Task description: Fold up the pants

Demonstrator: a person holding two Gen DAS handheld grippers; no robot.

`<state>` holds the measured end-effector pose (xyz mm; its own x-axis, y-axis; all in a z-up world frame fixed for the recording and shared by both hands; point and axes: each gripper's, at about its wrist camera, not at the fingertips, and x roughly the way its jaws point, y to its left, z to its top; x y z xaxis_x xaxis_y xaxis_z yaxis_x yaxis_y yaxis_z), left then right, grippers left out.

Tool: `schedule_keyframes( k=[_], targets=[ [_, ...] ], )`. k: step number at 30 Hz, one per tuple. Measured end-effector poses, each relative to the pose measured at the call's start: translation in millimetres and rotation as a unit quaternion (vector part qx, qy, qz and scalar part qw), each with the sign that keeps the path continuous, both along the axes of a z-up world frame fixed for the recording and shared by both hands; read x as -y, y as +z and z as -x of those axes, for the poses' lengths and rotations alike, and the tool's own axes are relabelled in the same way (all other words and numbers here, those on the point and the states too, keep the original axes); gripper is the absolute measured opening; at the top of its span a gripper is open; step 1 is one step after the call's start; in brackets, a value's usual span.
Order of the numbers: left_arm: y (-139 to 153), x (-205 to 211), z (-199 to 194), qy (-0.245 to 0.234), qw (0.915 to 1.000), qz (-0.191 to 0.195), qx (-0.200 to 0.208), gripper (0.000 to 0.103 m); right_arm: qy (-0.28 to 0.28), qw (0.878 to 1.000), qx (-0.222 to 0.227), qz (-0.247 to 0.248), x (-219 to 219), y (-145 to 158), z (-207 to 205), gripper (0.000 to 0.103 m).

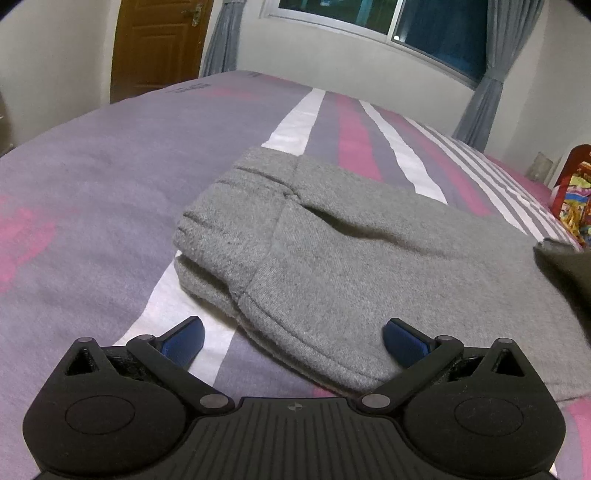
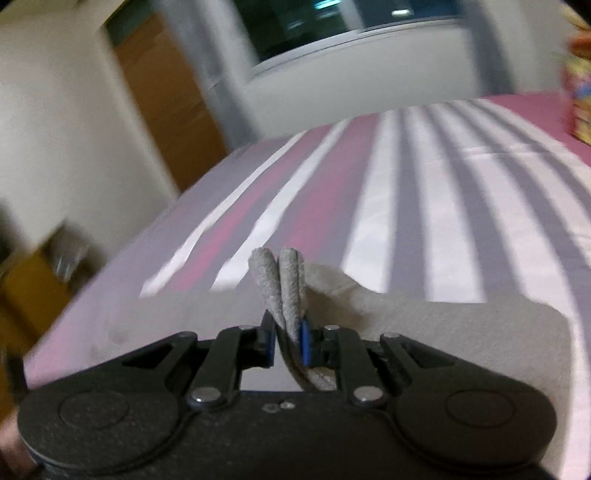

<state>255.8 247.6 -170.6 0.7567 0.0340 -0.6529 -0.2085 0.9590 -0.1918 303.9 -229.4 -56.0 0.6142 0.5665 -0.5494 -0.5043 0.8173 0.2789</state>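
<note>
The grey sweatpants (image 1: 332, 240) lie folded on the striped bed (image 1: 110, 184), the ribbed waistband end toward the left. My left gripper (image 1: 293, 341) is open and empty, its blue pads either side of the near hem of the pants, just above the bed. My right gripper (image 2: 288, 339) is shut on a doubled grey edge of the pants (image 2: 284, 280), which sticks up between its jaws; the rest of the pants trails to the right below it. The right wrist view is motion-blurred.
The bed cover has purple, pink and white stripes (image 2: 443, 221). A colourful object (image 1: 576, 199) stands at the bed's right edge. A dark shape (image 1: 565, 269) enters from the right. A brown door (image 1: 159, 40) and a curtained window (image 1: 369, 14) are behind.
</note>
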Motion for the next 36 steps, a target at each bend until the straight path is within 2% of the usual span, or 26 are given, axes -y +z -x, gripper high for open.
schedule_keyframes(
  k=[6, 10, 20, 23, 24, 25, 27, 28, 31, 35, 36],
  targets=[
    [0, -1, 7, -0.003, 1.0000, 0.002, 0.006, 0.103, 0.067, 0.990, 0.068, 0.106, -36, -24, 47, 0.013],
    [0, 0, 13, -0.003, 1.0000, 0.003, 0.009, 0.103, 0.073, 0.986, 0.095, 0.118, -44, -26, 61, 0.013],
    [0, 2, 23, 0.001, 0.9999, 0.003, 0.011, 0.103, 0.083, 0.986, 0.086, 0.117, -54, -32, 58, 0.013],
    [1, 2, 25, 0.002, 0.9999, 0.003, 0.011, 0.103, 0.082, 0.986, 0.081, 0.117, -58, -37, 58, 0.016],
    [1, 2, 26, 0.003, 0.9999, 0.003, 0.011, 0.103, 0.083, 0.987, 0.072, 0.118, -59, -39, 57, 0.020],
    [2, 2, 27, 0.005, 0.9999, 0.002, 0.012, 0.103, 0.093, 0.987, 0.051, 0.117, -62, -44, 54, 0.035],
    [5, 3, 34, 0.012, 0.9998, 0.002, 0.016, 0.103, 0.116, 0.988, 0.028, 0.103, -64, -43, 57, 0.056],
    [7, 4, 38, 0.016, 0.9997, 0.003, 0.019, 0.103, 0.126, 0.988, 0.033, 0.085, -62, -37, 62, 0.060],
    [18, 8, 51, 0.021, 0.9992, 0.015, 0.030, 0.103, 0.103, 0.991, 0.070, 0.051, -43, -15, 81, 0.047],
    [40, 32, 55, -0.014, 0.9973, 0.041, 0.059, 0.103, -0.005, 0.994, 0.100, 0.043, 17, -3, 91, 0.040],
    [45, 41, 53, -0.027, 0.9964, 0.048, 0.065, 0.102, -0.040, 0.993, 0.101, 0.042, 36, -3, 91, 0.030]
  ],
)
